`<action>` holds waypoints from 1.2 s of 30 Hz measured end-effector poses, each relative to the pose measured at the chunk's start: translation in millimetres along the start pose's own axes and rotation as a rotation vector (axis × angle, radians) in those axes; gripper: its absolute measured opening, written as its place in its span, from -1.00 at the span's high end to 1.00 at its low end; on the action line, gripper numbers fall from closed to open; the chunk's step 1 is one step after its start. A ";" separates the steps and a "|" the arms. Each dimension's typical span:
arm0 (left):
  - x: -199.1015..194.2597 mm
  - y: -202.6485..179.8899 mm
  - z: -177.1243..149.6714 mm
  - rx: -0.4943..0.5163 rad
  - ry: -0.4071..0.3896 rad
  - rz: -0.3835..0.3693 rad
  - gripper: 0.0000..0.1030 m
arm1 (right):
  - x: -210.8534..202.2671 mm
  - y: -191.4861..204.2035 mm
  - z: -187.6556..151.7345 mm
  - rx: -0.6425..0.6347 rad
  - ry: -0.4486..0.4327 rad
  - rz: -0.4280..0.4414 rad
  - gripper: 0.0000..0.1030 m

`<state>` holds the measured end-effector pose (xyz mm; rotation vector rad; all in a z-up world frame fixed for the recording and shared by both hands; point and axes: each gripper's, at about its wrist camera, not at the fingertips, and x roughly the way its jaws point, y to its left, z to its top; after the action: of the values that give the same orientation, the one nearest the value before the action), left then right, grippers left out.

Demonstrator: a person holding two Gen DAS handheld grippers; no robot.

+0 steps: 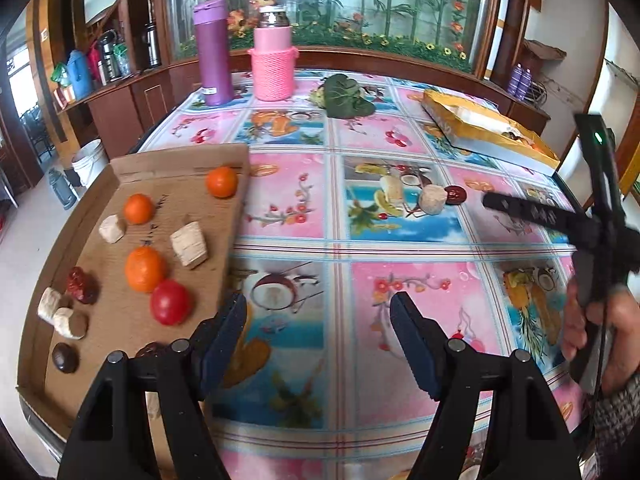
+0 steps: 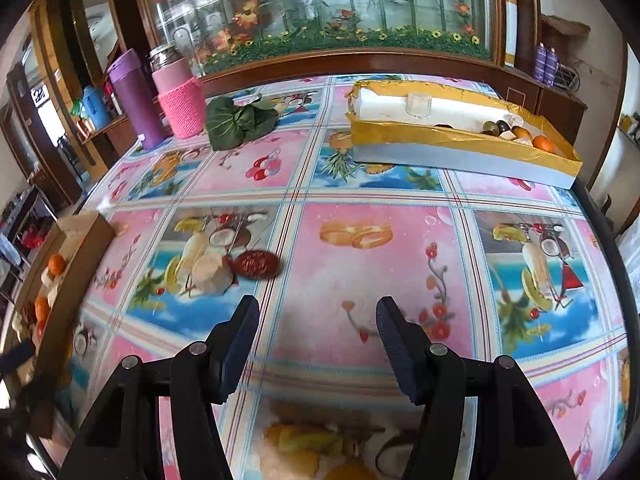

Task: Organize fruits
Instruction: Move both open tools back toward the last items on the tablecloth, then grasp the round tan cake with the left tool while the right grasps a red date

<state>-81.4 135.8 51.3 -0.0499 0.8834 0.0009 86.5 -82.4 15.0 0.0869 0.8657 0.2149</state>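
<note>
A flat cardboard tray (image 1: 120, 168) at the table's left holds three oranges (image 1: 145, 269), a red tomato (image 1: 170, 302), red dates (image 1: 81, 285), a dark chestnut (image 1: 65, 357) and several pale chunks (image 1: 189, 244). My left gripper (image 1: 318, 338) is open and empty beside the tray's right edge. A pale chunk (image 2: 210, 274) and a red date (image 2: 256, 265) lie together on the tablecloth. My right gripper (image 2: 316, 344) is open and empty, just in front of them and to their right. It shows in the left wrist view as a dark finger (image 1: 520, 209).
A gold-edged box (image 2: 460, 152) at the back right holds oranges and other small fruits. A purple flask (image 1: 213, 52), a pink-sleeved jar (image 1: 273, 60) and green fabric leaves (image 1: 344, 94) stand at the table's back. The table's right edge (image 2: 612, 248) is near.
</note>
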 end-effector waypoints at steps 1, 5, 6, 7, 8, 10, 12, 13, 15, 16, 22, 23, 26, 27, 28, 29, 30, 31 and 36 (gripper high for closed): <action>2.2 -3.7 1.1 0.006 0.005 -0.003 -0.42 | 6.4 -2.6 7.9 0.029 -0.001 0.020 -0.24; 10.3 -15.7 3.2 0.033 0.022 -0.014 -0.42 | 26.9 4.8 27.6 0.064 0.002 0.061 -0.08; 11.4 -17.5 3.6 0.037 0.024 -0.015 -0.42 | 31.9 9.6 30.2 0.051 0.007 0.065 -0.05; 12.9 -19.4 4.0 0.042 0.026 -0.017 -0.42 | 35.9 14.2 31.6 0.035 0.014 0.067 -0.01; 13.8 -20.4 4.1 0.045 0.030 -0.018 -0.42 | 41.5 20.2 31.3 0.007 0.030 0.067 0.05; 15.3 -21.4 4.3 0.047 0.033 -0.018 -0.42 | 42.8 25.9 29.0 -0.022 0.039 0.095 0.07; 16.3 -19.7 5.2 0.043 0.036 -0.017 -0.42 | 36.6 28.0 24.7 -0.054 0.057 0.117 0.21; 16.5 -18.4 5.6 0.040 0.036 -0.018 -0.42 | 30.0 28.7 20.9 -0.088 0.068 0.098 0.21; 16.4 -14.8 6.0 0.032 0.032 -0.014 -0.42 | 14.8 23.7 13.1 -0.152 0.052 -0.040 0.22; 17.5 -12.8 6.7 0.024 0.033 -0.014 -0.42 | 5.4 16.5 8.7 -0.170 0.028 -0.141 0.23; 27.3 -13.1 10.0 -0.011 0.060 -0.041 -0.42 | -21.8 -40.8 1.8 0.009 -0.008 -0.120 0.22; 27.6 -15.6 9.9 -0.008 0.062 -0.047 -0.42 | -19.3 -44.2 1.4 0.030 0.000 -0.087 0.22; 29.0 -21.8 11.6 0.004 0.061 -0.053 -0.42 | -9.8 -38.3 1.2 0.029 0.014 -0.014 0.22; 30.4 -23.2 13.0 0.005 0.063 -0.052 -0.42 | -6.9 -33.7 0.2 0.024 0.020 0.014 0.21; 31.8 -24.4 14.7 0.005 0.063 -0.050 -0.42 | -2.5 -28.6 -0.2 0.019 0.026 0.043 0.20; 33.6 -25.3 17.7 0.004 0.063 -0.047 -0.42 | 0.9 -23.0 -0.5 0.014 0.031 0.059 0.18; 34.9 -25.5 20.1 0.002 0.062 -0.047 -0.42 | 3.0 -18.2 -2.3 0.005 0.037 0.069 0.17; 35.9 -25.8 23.0 -0.001 0.059 -0.047 -0.42 | 6.0 -14.4 -4.4 -0.006 0.042 0.073 0.17; 49.8 -31.1 42.7 -0.018 0.042 -0.046 -0.42 | 6.3 -6.2 -16.1 -0.059 0.053 0.066 0.16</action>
<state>-16.1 105.6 41.2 -0.0872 0.9243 -0.0351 79.1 -87.3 -1.1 0.0545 0.9090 0.3051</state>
